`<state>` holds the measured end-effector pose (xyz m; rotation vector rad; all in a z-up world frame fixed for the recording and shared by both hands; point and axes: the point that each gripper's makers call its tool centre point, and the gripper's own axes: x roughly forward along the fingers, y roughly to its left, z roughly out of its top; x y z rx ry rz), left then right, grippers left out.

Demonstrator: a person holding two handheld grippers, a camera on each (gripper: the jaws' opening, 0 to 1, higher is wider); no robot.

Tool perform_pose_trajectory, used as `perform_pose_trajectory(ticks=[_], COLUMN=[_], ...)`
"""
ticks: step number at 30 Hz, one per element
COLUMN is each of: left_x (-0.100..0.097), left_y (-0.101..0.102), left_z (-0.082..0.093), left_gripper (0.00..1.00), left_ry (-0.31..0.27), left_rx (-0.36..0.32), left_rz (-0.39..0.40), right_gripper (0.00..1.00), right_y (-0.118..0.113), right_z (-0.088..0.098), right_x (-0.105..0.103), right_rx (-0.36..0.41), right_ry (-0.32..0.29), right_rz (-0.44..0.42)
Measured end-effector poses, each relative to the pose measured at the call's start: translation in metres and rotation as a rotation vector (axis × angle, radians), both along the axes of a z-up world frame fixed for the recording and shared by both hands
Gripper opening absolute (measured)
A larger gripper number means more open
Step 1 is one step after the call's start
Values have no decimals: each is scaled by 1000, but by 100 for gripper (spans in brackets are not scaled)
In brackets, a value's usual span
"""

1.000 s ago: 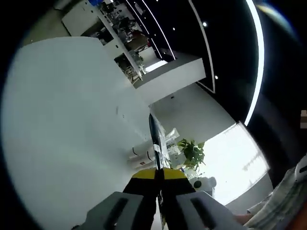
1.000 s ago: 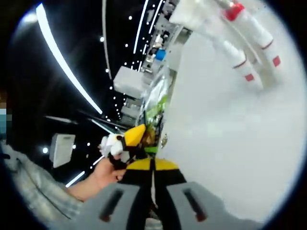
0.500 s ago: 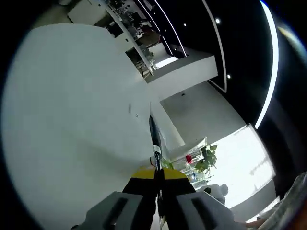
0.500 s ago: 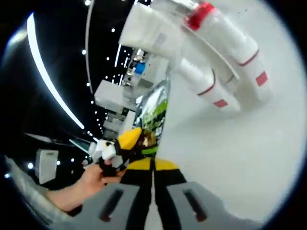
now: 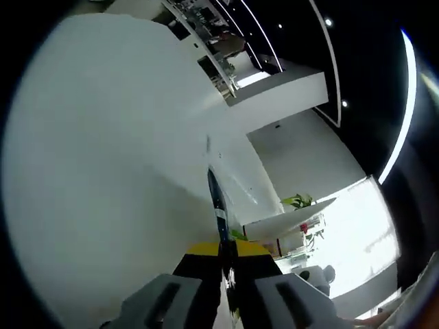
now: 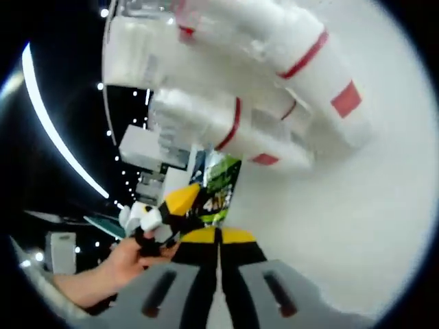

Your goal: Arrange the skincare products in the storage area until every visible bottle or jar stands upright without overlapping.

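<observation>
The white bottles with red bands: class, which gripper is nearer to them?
Right. The right gripper is close below the bottles, holding a sachet with the left gripper beside it, a little farther off.

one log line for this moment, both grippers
left gripper: shut on sachet | right gripper: shut on sachet | white bottles: close ahead, red bands

No legible text on anything.
</observation>
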<state>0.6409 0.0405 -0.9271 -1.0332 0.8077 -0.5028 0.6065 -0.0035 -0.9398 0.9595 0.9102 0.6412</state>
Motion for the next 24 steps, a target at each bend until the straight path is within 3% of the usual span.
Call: perform_pose_trajectory(ticks=[3,6,8,12,19,22,24], left_x=[-1,-2,0,-4,-18,-29,-34], left_y=[-3,-3,2,8,14,15,16], left_z=[-8,-15,-14,-12,-4,-3,-4], left_gripper=[8,19,25,32,33,34,34], left_ry=[23,65,30,23,-16,-16,-8], left_rx=[9,28,63,103,141,147,143], left_rz=[-10,-11,0,-19,-35,-37,-30], right_gripper=[0,0,0,0,0,1,5], right_y=[-6,-9,-11,-15,-14,-13,-7], right_z=[-9,-14,-16,-23,-33,-37,-30], right_x=[3,6,7,7,7,3,1], right_rx=[-14,-15,-12,-19,-8,-87,-84], right_ry=[12,31,36,54,134,98,81], right_rz=[-14,-24,-39,-61,-99,-57,-40])
